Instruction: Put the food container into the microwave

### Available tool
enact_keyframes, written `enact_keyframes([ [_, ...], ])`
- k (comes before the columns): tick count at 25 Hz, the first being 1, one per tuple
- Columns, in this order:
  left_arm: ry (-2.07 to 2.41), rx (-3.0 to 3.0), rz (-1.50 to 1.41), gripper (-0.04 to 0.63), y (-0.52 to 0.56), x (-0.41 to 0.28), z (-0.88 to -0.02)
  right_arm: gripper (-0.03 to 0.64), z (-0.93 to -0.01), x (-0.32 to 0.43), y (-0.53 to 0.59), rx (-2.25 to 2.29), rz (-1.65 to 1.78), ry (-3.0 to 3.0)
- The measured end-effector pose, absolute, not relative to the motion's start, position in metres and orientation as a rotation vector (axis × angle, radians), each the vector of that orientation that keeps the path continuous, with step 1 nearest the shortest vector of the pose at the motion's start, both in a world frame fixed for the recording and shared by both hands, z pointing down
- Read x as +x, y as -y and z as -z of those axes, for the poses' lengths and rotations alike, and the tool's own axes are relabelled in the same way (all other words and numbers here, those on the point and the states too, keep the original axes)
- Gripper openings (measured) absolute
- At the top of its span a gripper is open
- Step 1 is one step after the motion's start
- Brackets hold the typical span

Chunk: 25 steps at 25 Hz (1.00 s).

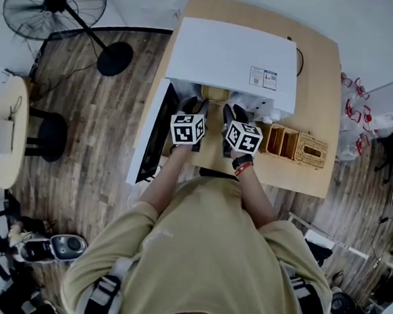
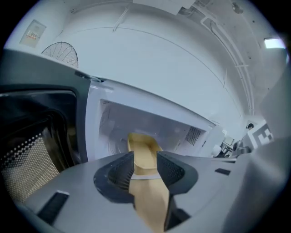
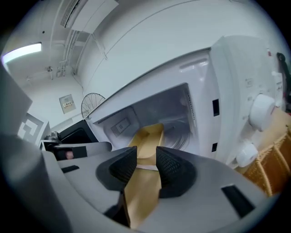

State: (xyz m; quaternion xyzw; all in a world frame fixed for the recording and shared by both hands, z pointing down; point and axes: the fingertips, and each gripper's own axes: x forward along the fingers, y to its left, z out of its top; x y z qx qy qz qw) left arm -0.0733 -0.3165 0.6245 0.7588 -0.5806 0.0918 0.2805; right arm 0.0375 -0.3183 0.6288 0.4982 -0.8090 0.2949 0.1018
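Nearest: left gripper [image 2: 145,164] fingers [image 2: 119,175] are held spread, nothing pinched. The same is seen on the right gripper [image 3: 146,160]. The container [image 2: 143,146] is seen past both gaps, set down inside the microwave [image 1: 231,57], near the cavity mouth as far as can be judged.

Risks:
- The rim may be snagged by a finger if either gripper is drawn back off-line, and the container dragged out toward the bench [image 1: 320,68].
- If the container is left too far forward, the door [image 1: 151,132] may be blocked on closing.
- The open door could be knocked by the left gripper.
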Motion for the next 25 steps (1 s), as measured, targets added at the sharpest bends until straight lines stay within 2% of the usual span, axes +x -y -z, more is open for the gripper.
enact_keyframes([
  [11,1.604,2.098,-0.228,0.089,0.244,-0.075,-0.605,0.09,-0.607,0.051,0.253,1.503,-0.747,2.404],
  [25,1.631,2.159,-0.193,0.02,0.172,-0.071,-0.591,0.037,-0.59,0.06,0.187,1.521,-0.655,2.439],
])
